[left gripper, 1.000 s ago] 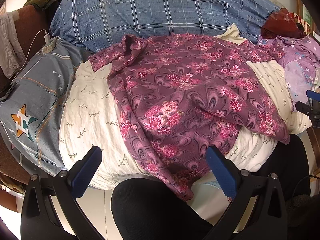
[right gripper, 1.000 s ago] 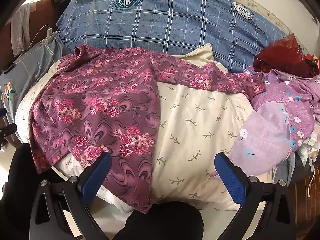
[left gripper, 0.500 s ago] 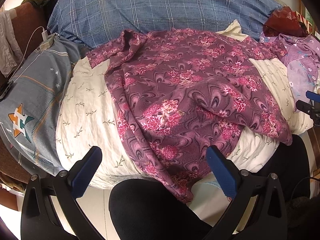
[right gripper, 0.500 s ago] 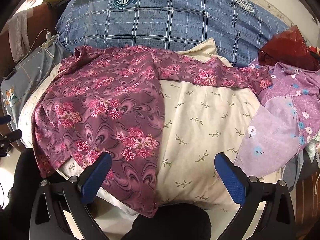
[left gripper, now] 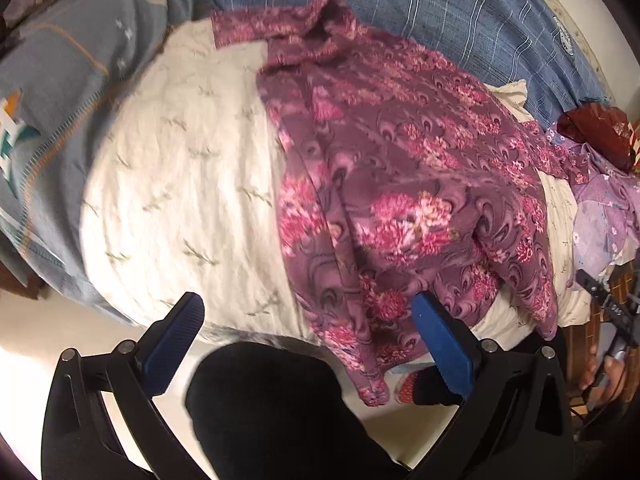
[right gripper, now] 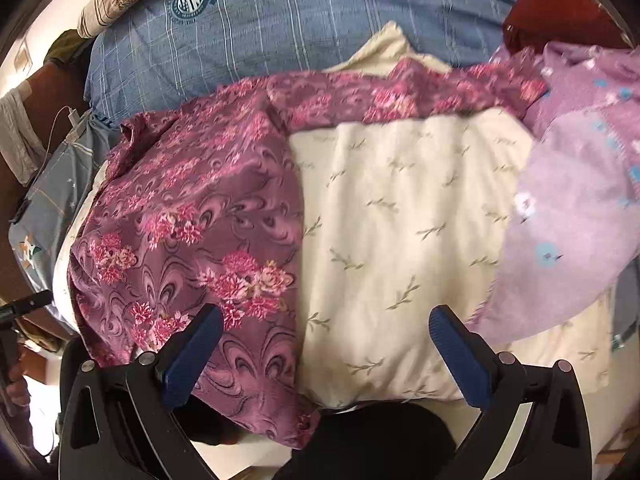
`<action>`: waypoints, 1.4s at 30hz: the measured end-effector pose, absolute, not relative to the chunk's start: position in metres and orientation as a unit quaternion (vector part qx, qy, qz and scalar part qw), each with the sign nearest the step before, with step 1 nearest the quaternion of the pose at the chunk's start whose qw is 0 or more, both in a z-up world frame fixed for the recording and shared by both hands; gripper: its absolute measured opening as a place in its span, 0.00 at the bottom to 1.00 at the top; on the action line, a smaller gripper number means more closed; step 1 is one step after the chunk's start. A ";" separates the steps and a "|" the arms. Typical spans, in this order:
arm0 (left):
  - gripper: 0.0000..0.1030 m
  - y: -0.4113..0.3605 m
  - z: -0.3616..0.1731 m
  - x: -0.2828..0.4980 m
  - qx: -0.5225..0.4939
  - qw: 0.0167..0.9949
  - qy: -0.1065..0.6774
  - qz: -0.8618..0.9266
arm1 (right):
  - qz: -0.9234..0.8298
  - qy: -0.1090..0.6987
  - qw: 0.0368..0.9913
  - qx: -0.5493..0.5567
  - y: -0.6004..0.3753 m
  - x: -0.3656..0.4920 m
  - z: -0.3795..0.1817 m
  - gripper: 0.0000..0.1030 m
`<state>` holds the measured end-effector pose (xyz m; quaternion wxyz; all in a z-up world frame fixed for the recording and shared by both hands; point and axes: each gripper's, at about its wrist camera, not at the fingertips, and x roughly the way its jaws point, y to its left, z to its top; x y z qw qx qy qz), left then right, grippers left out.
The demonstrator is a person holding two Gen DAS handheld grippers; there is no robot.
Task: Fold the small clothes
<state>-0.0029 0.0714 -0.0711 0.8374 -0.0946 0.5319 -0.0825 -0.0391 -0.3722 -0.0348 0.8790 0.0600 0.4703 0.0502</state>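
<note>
Blue-padded fingers come first, nearest to me; the left gripper (left gripper: 306,338) stands wide apart with nothing between its pads, poised above the near edge of the cream pillow (left gripper: 180,184) and the hanging hem of the floral shirt (left gripper: 400,184); below it a dark-clothed knee (left gripper: 280,408) fills the bottom of the left wrist view; the right gripper (right gripper: 326,344) is likewise spread wide and empty, its left finger (right gripper: 192,360) over the shirt's lower hem and its right finger (right gripper: 460,360) over bare pillow cloth.

Beyond the fingers, the purple-and-pink floral shirt (right gripper: 192,216) lies spread across the left part of the cream, sprig-printed pillow (right gripper: 400,232), its hem drooping over the near edge toward the knee; one sleeve runs along the pillow's far edge toward the right, the other lies out to the left by the collar; the cloth is rumpled, with a ridge of folds down the middle.

To the right, a lilac garment (right gripper: 580,208) with pale blue and white flowers overlaps the pillow's right side, touching the end of the shirt's sleeve; to the left lies a grey-blue pillow (left gripper: 60,120) with a star print.

Farthest off, a blue checked quilt (right gripper: 320,32) runs behind everything; a dark red bag (left gripper: 596,132) sits at its right end; the left wrist view is blurred.
</note>
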 end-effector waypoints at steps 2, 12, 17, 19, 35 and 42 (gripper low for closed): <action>1.00 0.066 -0.082 0.001 -0.107 0.826 0.547 -0.089 | 0.070 0.491 0.866 0.071 -0.365 -0.031 -0.051 1.00; 0.85 0.048 -0.102 0.014 -0.131 0.818 0.554 -0.081 | 0.096 0.497 0.862 0.023 -0.333 -0.031 -0.072 0.29; 0.20 0.057 -0.086 0.017 -0.108 0.829 0.545 -0.060 | 0.139 0.481 0.863 0.065 -0.367 -0.038 -0.049 0.01; 0.20 0.065 -0.087 0.018 -0.122 0.826 0.547 -0.062 | 0.155 0.477 0.859 0.102 -0.380 -0.038 -0.042 0.01; 0.09 0.040 -0.085 0.006 -0.093 0.826 0.551 -0.073 | 0.193 0.506 0.838 0.074 -0.356 -0.057 -0.053 0.03; 0.04 0.095 -0.075 0.009 -0.095 0.834 0.543 0.026 | 0.161 0.452 0.870 0.115 -0.409 -0.069 -0.009 0.03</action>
